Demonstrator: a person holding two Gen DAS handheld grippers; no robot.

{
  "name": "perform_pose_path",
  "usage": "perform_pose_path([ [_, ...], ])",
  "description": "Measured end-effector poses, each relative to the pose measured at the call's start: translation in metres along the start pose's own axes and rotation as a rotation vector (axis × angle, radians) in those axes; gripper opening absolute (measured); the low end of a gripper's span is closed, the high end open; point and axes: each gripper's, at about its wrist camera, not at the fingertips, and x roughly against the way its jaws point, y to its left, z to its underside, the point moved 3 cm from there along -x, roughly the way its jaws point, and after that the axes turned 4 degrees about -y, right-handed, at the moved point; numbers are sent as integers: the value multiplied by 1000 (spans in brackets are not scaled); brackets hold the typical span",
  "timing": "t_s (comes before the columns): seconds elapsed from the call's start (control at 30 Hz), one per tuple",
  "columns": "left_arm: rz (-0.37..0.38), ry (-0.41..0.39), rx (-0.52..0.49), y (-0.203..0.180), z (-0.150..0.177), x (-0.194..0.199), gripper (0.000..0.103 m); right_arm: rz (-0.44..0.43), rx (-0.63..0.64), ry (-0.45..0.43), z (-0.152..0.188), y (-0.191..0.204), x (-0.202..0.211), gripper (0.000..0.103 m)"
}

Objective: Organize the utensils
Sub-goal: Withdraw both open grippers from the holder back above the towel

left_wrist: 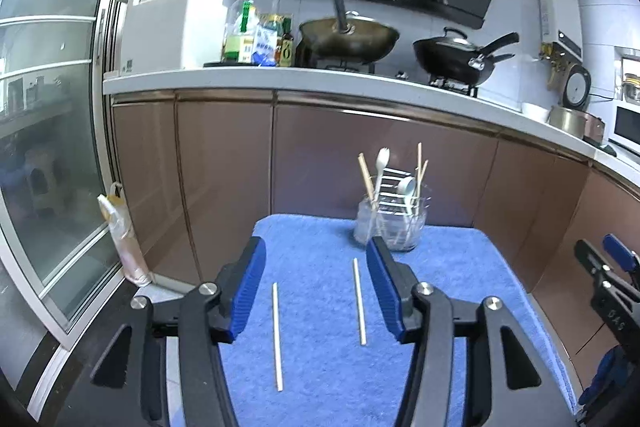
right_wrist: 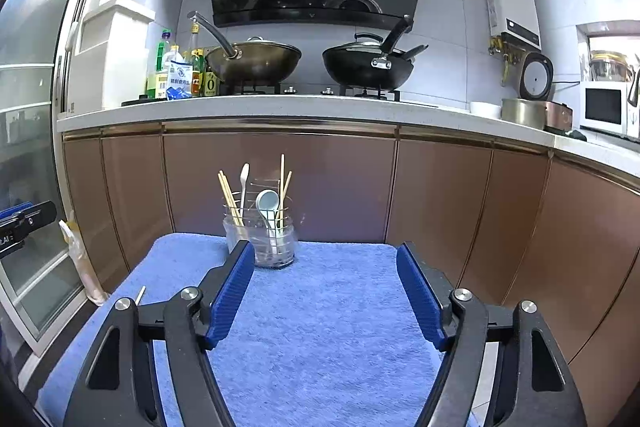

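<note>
Chopsticks (left_wrist: 277, 335) are lying loose on the blue towel (left_wrist: 320, 367) between the left gripper's (left_wrist: 316, 247) released fingers, holder (left_wrist: 394, 223) at one o'clock, right gripper (right_wrist: 325, 251) also gaping, grasping nothing.

In the right wrist view, a chopstick (right_wrist: 140, 295) shows only its tip beside the gripper's linkage. The holder (left_wrist: 394, 227) base is partly hidden behind a left finger (left_wrist: 380, 279)

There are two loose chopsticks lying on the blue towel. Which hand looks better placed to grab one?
The left tool, probably. It hangs open right above both chopsticks, which lie between its fingers. The right tool is open too, but only bare towel lies before it, with just a chopstick tip showing off to its left.
</note>
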Motion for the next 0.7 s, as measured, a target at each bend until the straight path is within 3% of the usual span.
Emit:
perform_pose_path([
  [0.53,-136,86,79,74,26,-38,51,-10,-22,72,20,-15,-32,73],
  [0.7,-119,108,89,79,31,-55,51,-21,1,93,21,-7,-46,73],
])
